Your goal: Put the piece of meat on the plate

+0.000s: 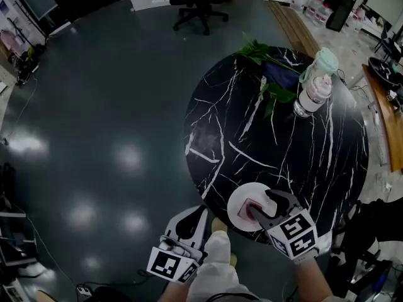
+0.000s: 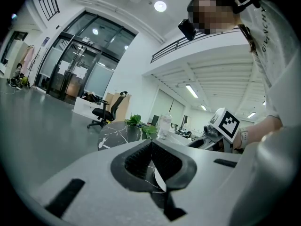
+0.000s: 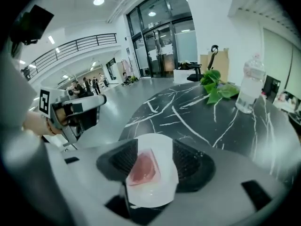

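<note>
A pink piece of meat [image 1: 246, 212] [image 3: 143, 167] lies on a small white plate [image 1: 237, 200] [image 3: 161, 192] near the front edge of the round black marble table [image 1: 283, 150]. My right gripper [image 1: 261, 207] [image 3: 150, 161] hangs over the plate, pointing steeply down. Its jaws are open, one on each side of the meat, and the pads are clear of it. My left gripper [image 1: 203, 211] [image 2: 151, 145] is off the table, beside its front left edge, roughly level. Its tips meet with nothing between them. A sliver of the plate [image 2: 160, 178] shows behind them.
At the far side of the table stand a clear plastic bottle [image 1: 315, 87] [image 3: 248, 86] and green leaves [image 1: 264, 61] [image 3: 214, 86]. An office chair [image 1: 198, 2] stands on the dark floor beyond. Wooden furniture [image 1: 384, 115] lies to the right.
</note>
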Available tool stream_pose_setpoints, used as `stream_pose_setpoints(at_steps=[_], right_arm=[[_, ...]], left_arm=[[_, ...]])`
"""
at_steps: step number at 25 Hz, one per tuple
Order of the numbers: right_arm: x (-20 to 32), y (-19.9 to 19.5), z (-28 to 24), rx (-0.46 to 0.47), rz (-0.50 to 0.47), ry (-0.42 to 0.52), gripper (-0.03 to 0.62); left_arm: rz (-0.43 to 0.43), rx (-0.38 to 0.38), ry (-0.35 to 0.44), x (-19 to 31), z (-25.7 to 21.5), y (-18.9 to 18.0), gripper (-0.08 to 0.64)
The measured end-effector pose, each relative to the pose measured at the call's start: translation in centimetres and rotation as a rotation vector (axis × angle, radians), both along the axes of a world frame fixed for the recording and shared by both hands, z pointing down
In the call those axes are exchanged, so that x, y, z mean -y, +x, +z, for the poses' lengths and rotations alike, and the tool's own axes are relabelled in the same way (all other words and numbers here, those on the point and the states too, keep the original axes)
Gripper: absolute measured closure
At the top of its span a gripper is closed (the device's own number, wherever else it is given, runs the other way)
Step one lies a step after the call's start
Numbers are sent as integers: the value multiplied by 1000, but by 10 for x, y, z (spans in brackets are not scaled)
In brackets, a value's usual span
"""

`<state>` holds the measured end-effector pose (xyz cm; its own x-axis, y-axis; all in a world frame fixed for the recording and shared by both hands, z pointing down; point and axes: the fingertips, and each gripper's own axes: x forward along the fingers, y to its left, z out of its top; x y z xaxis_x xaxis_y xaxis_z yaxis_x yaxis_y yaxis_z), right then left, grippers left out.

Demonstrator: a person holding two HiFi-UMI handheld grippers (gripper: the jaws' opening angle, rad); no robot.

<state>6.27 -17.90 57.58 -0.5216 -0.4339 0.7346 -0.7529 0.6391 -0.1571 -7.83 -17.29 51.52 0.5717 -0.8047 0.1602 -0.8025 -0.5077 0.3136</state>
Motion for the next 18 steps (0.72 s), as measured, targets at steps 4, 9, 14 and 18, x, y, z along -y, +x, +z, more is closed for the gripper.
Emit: stream_pose_setpoints(at_steps=[4, 9, 14, 18], right_arm=[[0, 11, -18, 30, 44, 63, 358], [-17, 13, -42, 168, 108, 84, 359], [-45, 11, -73, 322, 142, 99, 364], [-69, 13, -92, 339, 148, 130, 492]], left_arm=[[2, -4, 13, -2, -7, 4, 552], [27, -5, 37, -11, -21, 17, 552], [52, -12, 67, -30, -41, 31, 552], [69, -18, 85, -51, -57, 39, 552]])
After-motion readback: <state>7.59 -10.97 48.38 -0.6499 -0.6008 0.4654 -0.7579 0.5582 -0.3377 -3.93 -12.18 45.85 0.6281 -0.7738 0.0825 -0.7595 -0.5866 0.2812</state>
